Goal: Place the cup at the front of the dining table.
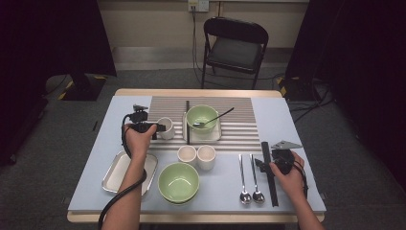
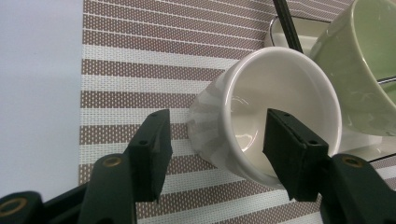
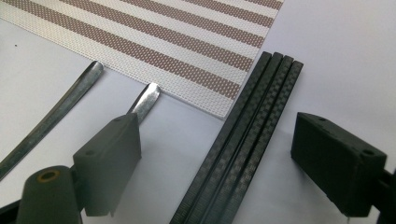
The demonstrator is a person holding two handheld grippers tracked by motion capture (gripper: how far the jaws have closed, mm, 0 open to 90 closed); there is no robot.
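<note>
1. left tool (image 2: pixel 212 154) stands open; one jaw inside the white cup (image 2: pixel 280 107), one outside, pads clear of its wall.
2. cup sits on the striped mat (image 2: pixel 154 70).
3. right tool (image 3: pixel 219 163) gapes around the black chopsticks (image 3: pixel 243 140) on the bench (image 3: pixel 336 56).

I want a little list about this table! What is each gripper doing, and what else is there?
left gripper: open, fingers astride the wall of the white cup, one outside, one inside
cup's place: striped mat, beside the green bowl
right gripper: open, fingers either side of the black chopsticks, not pressing
nearby: two spoons
front of table: second green bowl, metal tray, two small cups
</note>
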